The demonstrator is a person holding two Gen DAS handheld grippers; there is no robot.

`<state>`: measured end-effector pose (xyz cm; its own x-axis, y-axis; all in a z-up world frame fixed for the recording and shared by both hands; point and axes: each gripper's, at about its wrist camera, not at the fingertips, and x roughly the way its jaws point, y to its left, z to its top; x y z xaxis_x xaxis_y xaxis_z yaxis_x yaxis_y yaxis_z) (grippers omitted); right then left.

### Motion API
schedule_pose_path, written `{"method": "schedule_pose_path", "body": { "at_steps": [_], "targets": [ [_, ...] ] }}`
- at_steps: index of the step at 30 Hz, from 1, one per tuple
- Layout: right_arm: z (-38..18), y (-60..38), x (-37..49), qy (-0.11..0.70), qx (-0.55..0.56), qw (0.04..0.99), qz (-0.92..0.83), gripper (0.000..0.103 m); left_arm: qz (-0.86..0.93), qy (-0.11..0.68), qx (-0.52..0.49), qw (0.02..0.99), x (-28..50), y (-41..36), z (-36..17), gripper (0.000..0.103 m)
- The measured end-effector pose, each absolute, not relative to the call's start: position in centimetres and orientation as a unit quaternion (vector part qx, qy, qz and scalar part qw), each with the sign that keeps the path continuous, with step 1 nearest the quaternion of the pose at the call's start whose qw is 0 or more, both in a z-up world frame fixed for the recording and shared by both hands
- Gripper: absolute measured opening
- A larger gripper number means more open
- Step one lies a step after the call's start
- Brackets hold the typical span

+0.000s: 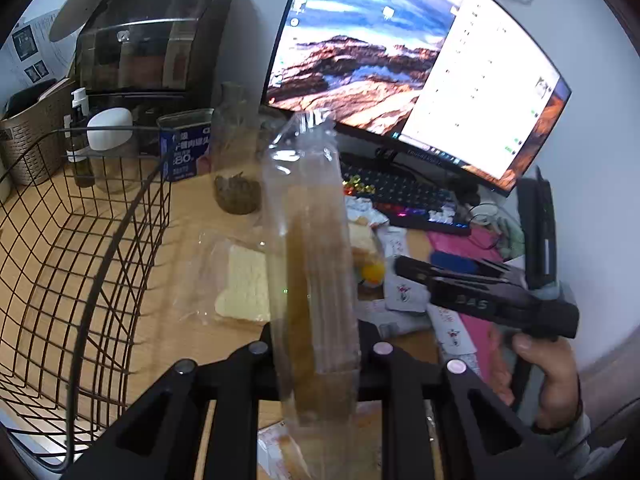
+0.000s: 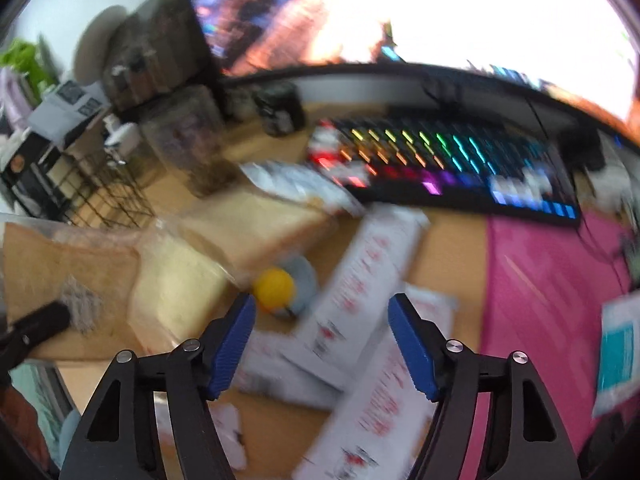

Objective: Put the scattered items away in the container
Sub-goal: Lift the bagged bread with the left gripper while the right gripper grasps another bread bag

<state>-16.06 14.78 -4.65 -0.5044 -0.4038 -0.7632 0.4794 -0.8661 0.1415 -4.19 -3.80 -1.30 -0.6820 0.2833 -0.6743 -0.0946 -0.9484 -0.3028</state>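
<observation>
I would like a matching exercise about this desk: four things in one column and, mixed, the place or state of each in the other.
Things:
1. bagged bread
2. wire basket
3. right claw
4. keyboard

Places or states:
a. open above white packets
b. gripped by the left claw
c. in front of the monitor, keys lit
d. standing on the desk, left of the held bag

Pairs: 1-b, 2-d, 3-a, 4-c
</observation>
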Motion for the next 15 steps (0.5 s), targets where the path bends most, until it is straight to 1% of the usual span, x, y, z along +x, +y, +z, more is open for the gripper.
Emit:
{"method": "schedule_pose_path", "body": {
  "at_steps": [3, 8, 10, 15],
  "targets": [
    [-4.1, 11.7, -15.6, 0.111, 0.412, 0.271, -0.863, 0.071, 0.911, -0.129, -0.379, 0.1, -4.1, -4.7, -0.9, 0.019],
    [-4.5, 7.9, -12.1, 0.324, 0.29, 0.252, -0.864, 0.071, 0.908, -0.14, -0.382, 0.098, -4.4, -5.9, -1.3, 0.019],
    [-5.4, 6.9, -11.6, 0.387, 0.262, 0.246, -0.849, 0.071, 0.906, -0.144, -0.386, 0.102, -4.6, -6.0, -1.6, 0.019],
    [-6.9, 5.5, -12.6, 0.431, 0.26, 0.27, -0.821, 0.07, 0.903, -0.147, -0.391, 0.101, -5.2, -6.4, -1.9, 0.019]
  ]
}}
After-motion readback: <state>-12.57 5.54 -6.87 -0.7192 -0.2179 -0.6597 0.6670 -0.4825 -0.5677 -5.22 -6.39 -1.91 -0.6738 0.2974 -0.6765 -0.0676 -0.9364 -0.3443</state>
